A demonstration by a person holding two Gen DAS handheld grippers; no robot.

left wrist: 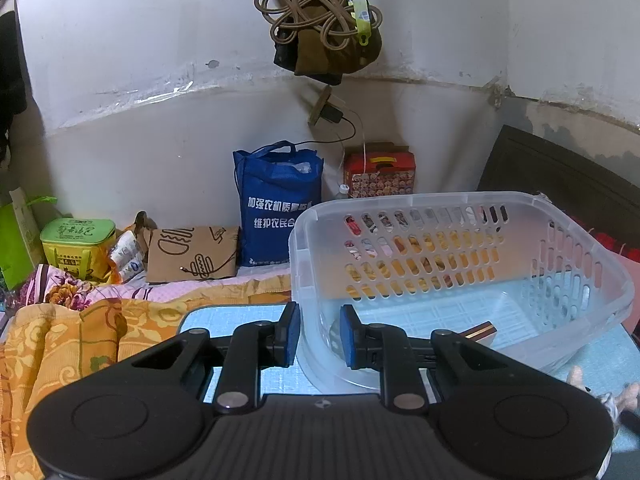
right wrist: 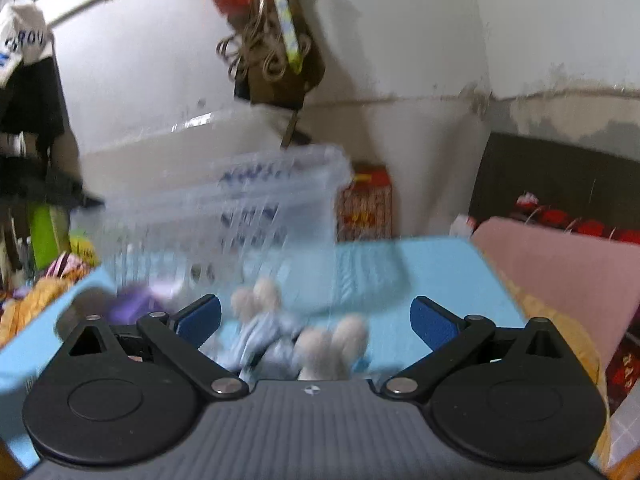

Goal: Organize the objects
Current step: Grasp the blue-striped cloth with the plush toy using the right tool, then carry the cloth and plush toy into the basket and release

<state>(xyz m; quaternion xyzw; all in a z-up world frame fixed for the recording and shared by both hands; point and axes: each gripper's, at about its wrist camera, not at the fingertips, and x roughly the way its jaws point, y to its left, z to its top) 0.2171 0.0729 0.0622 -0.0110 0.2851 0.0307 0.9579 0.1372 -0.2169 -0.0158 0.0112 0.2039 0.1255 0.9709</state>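
Now, with the left gripper (left wrist: 319, 334) clamped on the basket (left wrist: 460, 280) rim at the blue mat's (right wrist: 440, 268) left edge, lower the wide-open right gripper (right wrist: 316, 320) squarely over the soft toy (right wrist: 280, 332) near the front edge; close only once centred.

One clear basket (left wrist: 460, 208) stands on one blue tabletop (left wrist: 224, 316). Inside it lies one small brown-and-gold item (left wrist: 482, 330). One plush toy (right wrist: 280, 336) lies on the tabletop. Behind sit one blue bag (left wrist: 276, 208), one red box (left wrist: 380, 174), one green tin (left wrist: 78, 246) and one paper bag (left wrist: 192, 254).
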